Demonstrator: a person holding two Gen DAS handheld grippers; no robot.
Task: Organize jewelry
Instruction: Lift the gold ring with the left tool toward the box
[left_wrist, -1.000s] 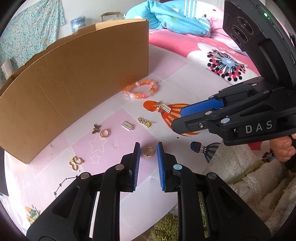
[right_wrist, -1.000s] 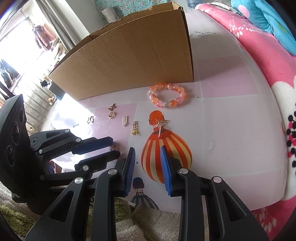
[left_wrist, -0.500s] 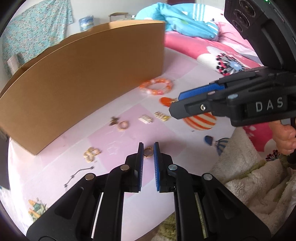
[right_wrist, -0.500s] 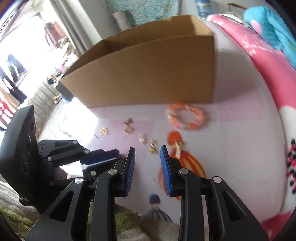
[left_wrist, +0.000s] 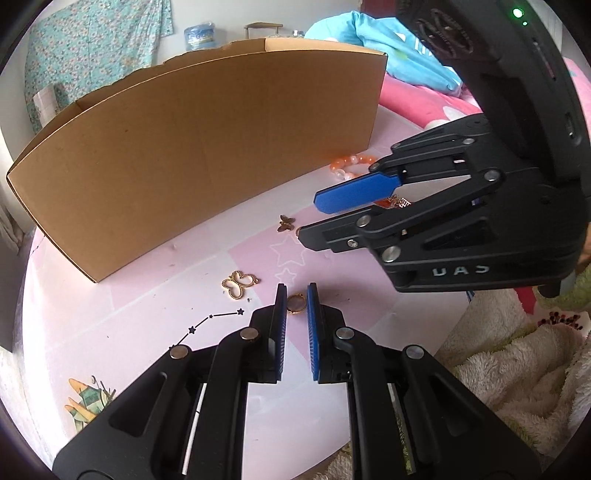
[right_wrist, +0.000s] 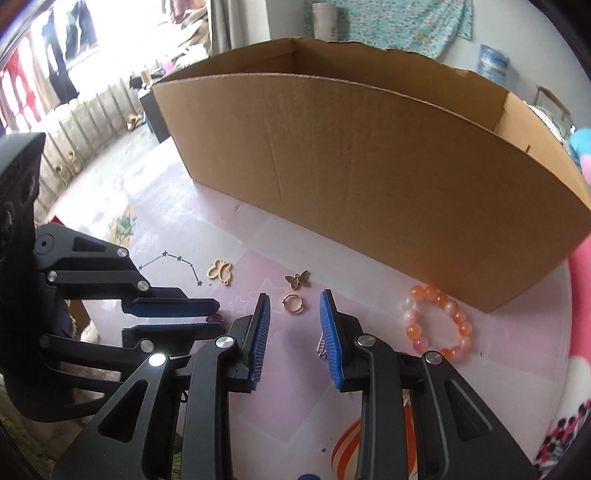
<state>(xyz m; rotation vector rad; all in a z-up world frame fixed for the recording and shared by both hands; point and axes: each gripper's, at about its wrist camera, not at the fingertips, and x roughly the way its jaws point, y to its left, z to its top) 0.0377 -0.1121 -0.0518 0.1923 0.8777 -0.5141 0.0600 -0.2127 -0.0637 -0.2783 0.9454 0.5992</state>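
Note:
My left gripper (left_wrist: 296, 295) is shut on a small gold ring (left_wrist: 296, 304), pinched between its blue pads just above the pink mat. It also shows in the right wrist view (right_wrist: 216, 312). My right gripper (right_wrist: 293, 314) is open, with a second gold ring (right_wrist: 293, 304) lying on the mat between its tips. A gold butterfly outline charm (left_wrist: 238, 283) (right_wrist: 220, 271), a small bronze butterfly (left_wrist: 285, 222) (right_wrist: 297, 279) and an orange bead bracelet (right_wrist: 437, 323) (left_wrist: 347, 164) lie on the mat. A silver charm (right_wrist: 320, 345) peeks beside the right finger.
A big open cardboard box (right_wrist: 369, 162) (left_wrist: 192, 147) stands behind the jewelry. The pink mat (right_wrist: 258, 398) lies on a table; a fluffy cream rug (left_wrist: 517, 369) is at the near right. A pink bed (left_wrist: 417, 107) is beyond.
My left gripper has closed on the gold ring and lifted it leftward. My right gripper has moved left, from over the balloon print to over the second ring.

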